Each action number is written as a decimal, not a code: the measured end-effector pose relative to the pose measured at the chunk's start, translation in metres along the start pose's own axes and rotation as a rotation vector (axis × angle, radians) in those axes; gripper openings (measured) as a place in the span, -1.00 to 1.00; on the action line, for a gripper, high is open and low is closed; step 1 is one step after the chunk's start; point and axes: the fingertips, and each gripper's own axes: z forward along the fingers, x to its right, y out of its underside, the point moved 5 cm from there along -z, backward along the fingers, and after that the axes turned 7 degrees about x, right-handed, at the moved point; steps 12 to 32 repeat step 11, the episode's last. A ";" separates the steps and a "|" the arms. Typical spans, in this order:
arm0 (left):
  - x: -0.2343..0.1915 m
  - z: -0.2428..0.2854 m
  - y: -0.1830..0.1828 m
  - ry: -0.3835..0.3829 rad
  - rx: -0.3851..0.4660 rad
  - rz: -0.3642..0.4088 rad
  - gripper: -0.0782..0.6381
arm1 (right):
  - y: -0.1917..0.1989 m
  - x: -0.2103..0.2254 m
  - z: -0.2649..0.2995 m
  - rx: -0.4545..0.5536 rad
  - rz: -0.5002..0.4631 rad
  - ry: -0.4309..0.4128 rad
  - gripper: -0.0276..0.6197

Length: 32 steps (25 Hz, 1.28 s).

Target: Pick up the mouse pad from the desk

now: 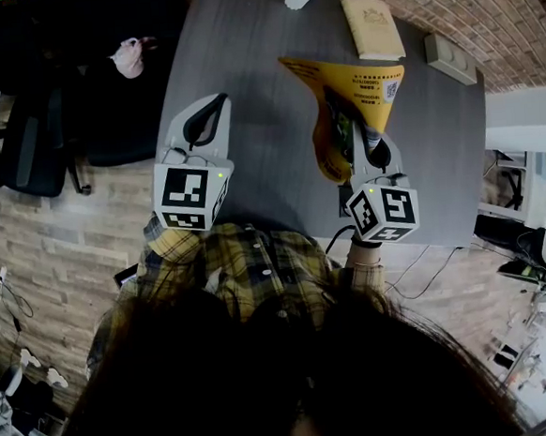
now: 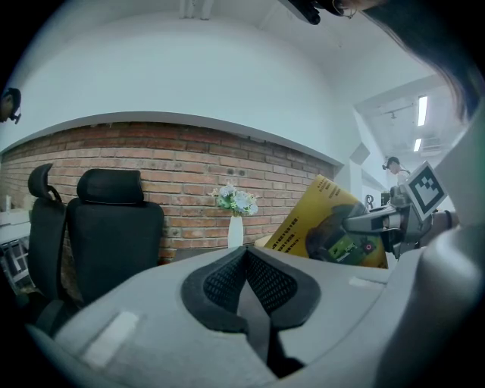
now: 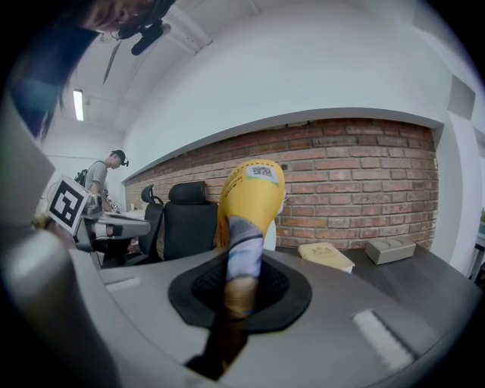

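In the head view our right gripper [image 1: 378,154] pinches the yellow mouse pad [image 1: 344,103], which curls up over the desk's [image 1: 241,55] near right edge. The left gripper view shows our left gripper [image 2: 244,261] clenched on nothing. The right gripper view confirms the clamp, so we judge the pick-up nearly done: next, raise the pad clear without slackening.

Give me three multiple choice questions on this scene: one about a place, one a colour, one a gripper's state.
1. Where is the book? A on the desk; B on a chair; C on the floor.
2. What colour is the mouse pad? A blue; B yellow; C white.
3. The right gripper is: A open; B shut, empty; C shut on the mouse pad.
Answers: 1 A, it lies at the desk's far edge. 2 B, yellow in every view. 3 C, the mouse pad sticks up from its closed jaws.
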 end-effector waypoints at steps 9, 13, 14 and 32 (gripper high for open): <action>-0.002 0.000 -0.001 0.001 0.005 0.008 -0.79 | -0.001 0.001 -0.001 -0.001 0.006 0.007 -0.85; -0.003 0.000 -0.001 0.002 0.007 0.015 -0.79 | -0.001 0.000 -0.001 0.000 0.008 0.009 -0.85; -0.003 0.000 -0.001 0.002 0.007 0.015 -0.79 | -0.001 0.000 -0.001 0.000 0.008 0.009 -0.85; -0.003 0.000 -0.001 0.002 0.007 0.015 -0.79 | -0.001 0.000 -0.001 0.000 0.008 0.009 -0.85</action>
